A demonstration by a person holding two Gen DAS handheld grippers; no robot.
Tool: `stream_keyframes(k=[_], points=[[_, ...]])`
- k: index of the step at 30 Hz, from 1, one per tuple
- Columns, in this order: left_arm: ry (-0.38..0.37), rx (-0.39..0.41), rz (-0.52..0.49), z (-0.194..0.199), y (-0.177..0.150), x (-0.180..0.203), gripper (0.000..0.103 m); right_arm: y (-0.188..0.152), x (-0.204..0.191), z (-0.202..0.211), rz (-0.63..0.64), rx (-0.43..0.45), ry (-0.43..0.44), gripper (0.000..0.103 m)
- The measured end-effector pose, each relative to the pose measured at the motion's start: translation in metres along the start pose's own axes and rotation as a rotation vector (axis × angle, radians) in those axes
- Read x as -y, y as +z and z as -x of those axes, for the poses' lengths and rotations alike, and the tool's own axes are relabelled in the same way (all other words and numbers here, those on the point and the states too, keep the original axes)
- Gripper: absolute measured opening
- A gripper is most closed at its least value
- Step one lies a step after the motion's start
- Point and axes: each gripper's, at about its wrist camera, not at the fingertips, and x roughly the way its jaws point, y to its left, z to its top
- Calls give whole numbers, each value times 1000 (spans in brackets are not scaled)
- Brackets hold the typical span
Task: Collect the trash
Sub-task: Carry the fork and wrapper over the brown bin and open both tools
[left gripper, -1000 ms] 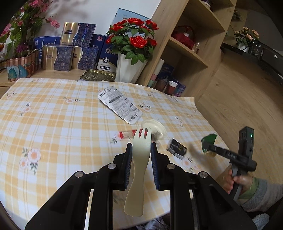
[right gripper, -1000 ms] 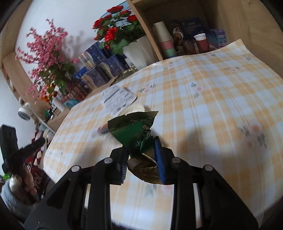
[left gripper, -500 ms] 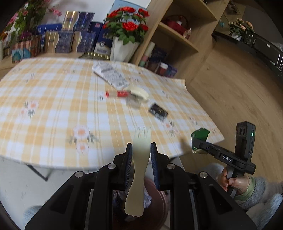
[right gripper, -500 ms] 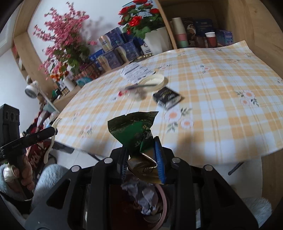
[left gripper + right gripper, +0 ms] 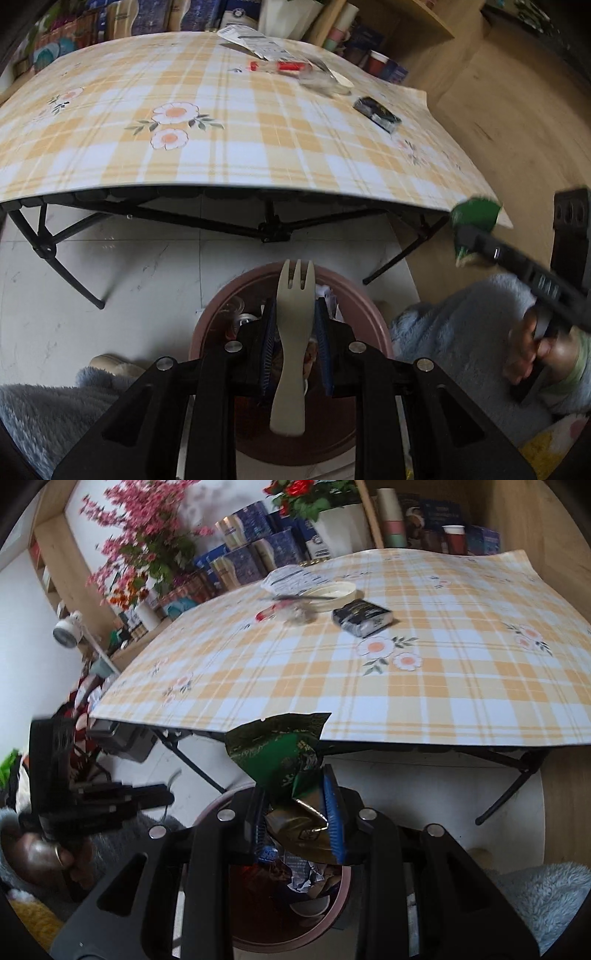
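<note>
A: What does the left gripper (image 5: pixel 295 332) hold?

B: A cream plastic fork (image 5: pixel 293 332). The two blue pads are narrow and press on its neck from both sides. The tines point away from the camera and the handle comes back between the fingers.

A: And where is it now?

B: Above the brown round trash bin (image 5: pixel 364 306) that stands on the pale floor, just in front of the table edge. Inside the bin I see crumpled wrappers and a white cup, but some pieces are too dark to name.

A: The right gripper (image 5: pixel 297 812)?

B: Its fingers are closed on a green snack wrapper (image 5: pixel 280 753). The crumpled gold part of the wrapper sits between the pads and the green part stands up above them. It is also over the same bin (image 5: pixel 345 893).

A: What lies on the table?

B: On the yellow checked tablecloth (image 5: pixel 424 686) there is a small black packet (image 5: pixel 362 618), a round white lid (image 5: pixel 334 590), a clear wrapper with a red end (image 5: pixel 284 613) and a white printed bag (image 5: pixel 291 578). They lie near each other toward the far side, well apart from both grippers.

A: Do you see the person?

B: Only a hand (image 5: pixel 535 347) on the right gripper's handle, with a grey fluffy sleeve.
</note>
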Motion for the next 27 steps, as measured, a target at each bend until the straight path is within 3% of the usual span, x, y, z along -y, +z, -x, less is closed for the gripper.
stream_keyframes(k=[4, 12, 21, 25, 27], points=[[-6, -7, 2, -5, 2, 1, 21, -4, -10, -9, 44, -33, 1, 30], [6, -46, -104, -12, -2, 22, 21, -4, -5, -11, 24, -38, 1, 30], [3, -53, -72, -12, -2, 16, 21, -4, -4, -12, 12, -47, 6, 30], [-1, -13, -85, -4, -1, 20, 38, -4, -2, -13, 4, -50, 9, 30], [-1, 6, -89, 0, 0, 22, 42, -4, -2, -13, 4, -52, 10, 30]])
